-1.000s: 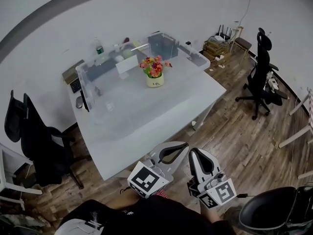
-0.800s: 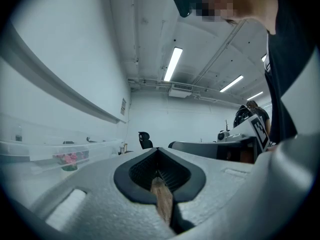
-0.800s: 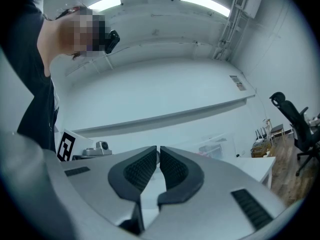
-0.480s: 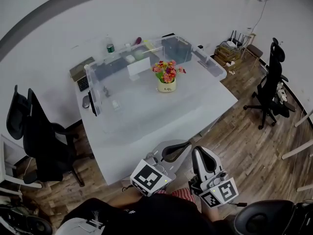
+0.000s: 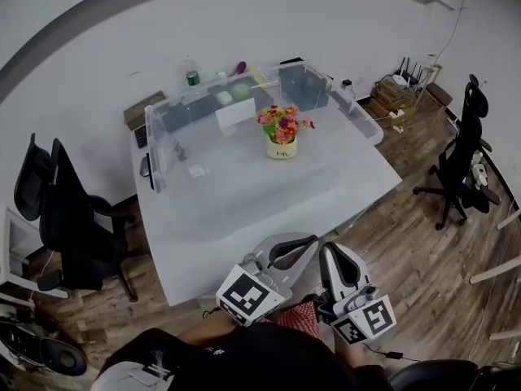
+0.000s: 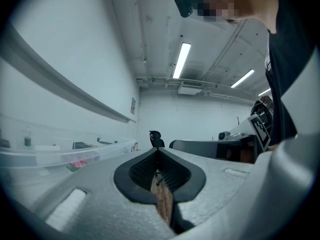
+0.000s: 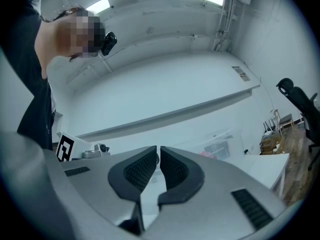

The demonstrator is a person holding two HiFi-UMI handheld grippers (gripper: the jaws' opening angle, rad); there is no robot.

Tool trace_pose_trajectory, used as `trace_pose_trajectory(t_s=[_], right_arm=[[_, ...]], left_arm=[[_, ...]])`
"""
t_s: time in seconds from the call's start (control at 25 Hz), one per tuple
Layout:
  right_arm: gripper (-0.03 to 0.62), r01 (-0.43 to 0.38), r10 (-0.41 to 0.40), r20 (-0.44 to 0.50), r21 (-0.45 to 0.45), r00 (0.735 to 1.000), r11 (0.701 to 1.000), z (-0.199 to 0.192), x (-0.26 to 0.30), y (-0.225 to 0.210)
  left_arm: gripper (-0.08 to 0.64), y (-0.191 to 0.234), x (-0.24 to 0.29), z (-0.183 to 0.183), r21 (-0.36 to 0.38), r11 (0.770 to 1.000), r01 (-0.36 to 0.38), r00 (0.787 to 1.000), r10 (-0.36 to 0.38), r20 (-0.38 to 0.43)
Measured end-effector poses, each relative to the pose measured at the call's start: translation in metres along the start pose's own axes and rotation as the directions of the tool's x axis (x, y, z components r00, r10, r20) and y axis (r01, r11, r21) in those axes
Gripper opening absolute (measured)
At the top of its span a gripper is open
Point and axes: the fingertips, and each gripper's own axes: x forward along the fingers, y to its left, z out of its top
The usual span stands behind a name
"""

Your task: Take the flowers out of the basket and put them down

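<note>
Both grippers hang off the near edge of the white table (image 5: 244, 218), the left gripper (image 5: 291, 251) and right gripper (image 5: 334, 259) each with jaws closed on nothing. The flowers (image 5: 283, 124) stand upright in their small cream basket (image 5: 282, 147) on the table's far half, well apart and straight ahead. The left gripper lines up more nearly with the stems, so it looks the likelier one to reach.

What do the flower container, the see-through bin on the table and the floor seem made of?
Flower container: smooth cream, ceramic or plastic; too small to tell. Bin: clear glossy plastic, things show through its walls. Floor: brown planks with grain and seams, wood or laminate.
</note>
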Motion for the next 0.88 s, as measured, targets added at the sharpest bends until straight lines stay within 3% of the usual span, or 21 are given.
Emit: trace_pose_trajectory(t_s=[0.88], right_arm=[[0.015, -0.108, 0.108, 0.005, 0.03, 0.994, 0.994, 0.029, 0.003, -0.112]], left_arm=[[0.005, 0.003, 0.115, -0.009, 0.038, 0.997, -0.074, 0.996, 0.076, -0.052]])
